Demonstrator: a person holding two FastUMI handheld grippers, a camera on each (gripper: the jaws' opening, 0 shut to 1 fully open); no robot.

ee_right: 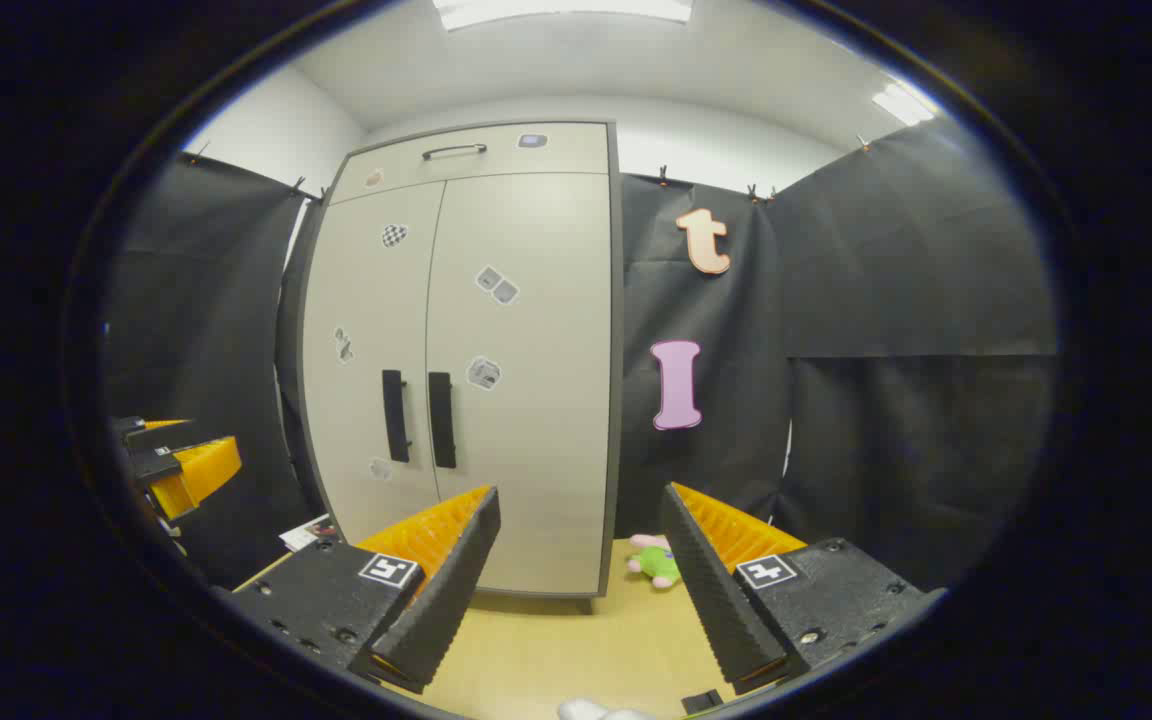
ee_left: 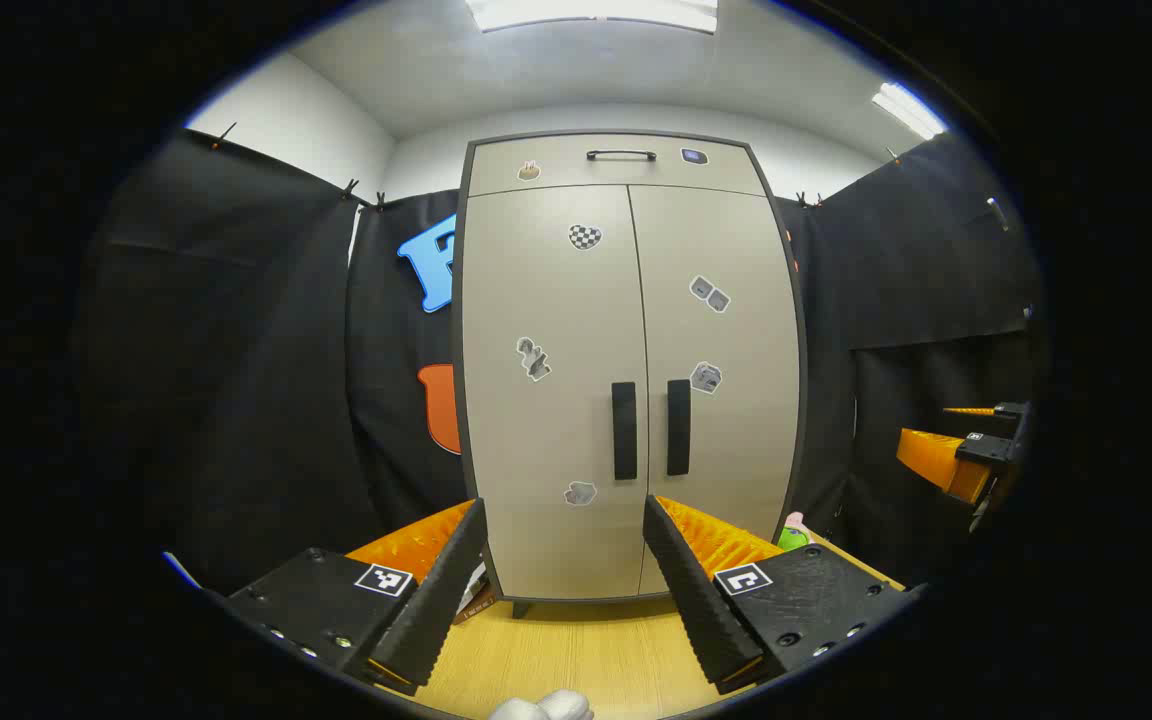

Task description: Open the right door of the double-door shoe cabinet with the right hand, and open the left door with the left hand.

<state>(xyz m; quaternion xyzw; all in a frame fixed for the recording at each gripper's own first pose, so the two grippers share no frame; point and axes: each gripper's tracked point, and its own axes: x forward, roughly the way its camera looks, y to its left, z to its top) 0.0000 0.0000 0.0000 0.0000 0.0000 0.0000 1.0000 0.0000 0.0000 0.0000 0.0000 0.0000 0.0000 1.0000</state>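
Both doors of the tall beige double-door shoe cabinet [ee_left: 626,370] are closed; left hand-held gripper [ee_left: 564,520] and right hand-held gripper [ee_right: 581,510] gape wide, well apart from it.

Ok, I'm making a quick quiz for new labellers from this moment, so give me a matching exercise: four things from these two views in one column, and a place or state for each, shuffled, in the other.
Things:
1. left door handle
2. drawer handle
3. green plush toy
4. left gripper

Places or states:
A. lies on the floor by the shoe cabinet's right bottom corner
B. open, held apart from the doors
C. horizontal bar across the top panel
D. upright bar by the centre seam, on a shut door

Pairs: 1-D, 2-C, 3-A, 4-B
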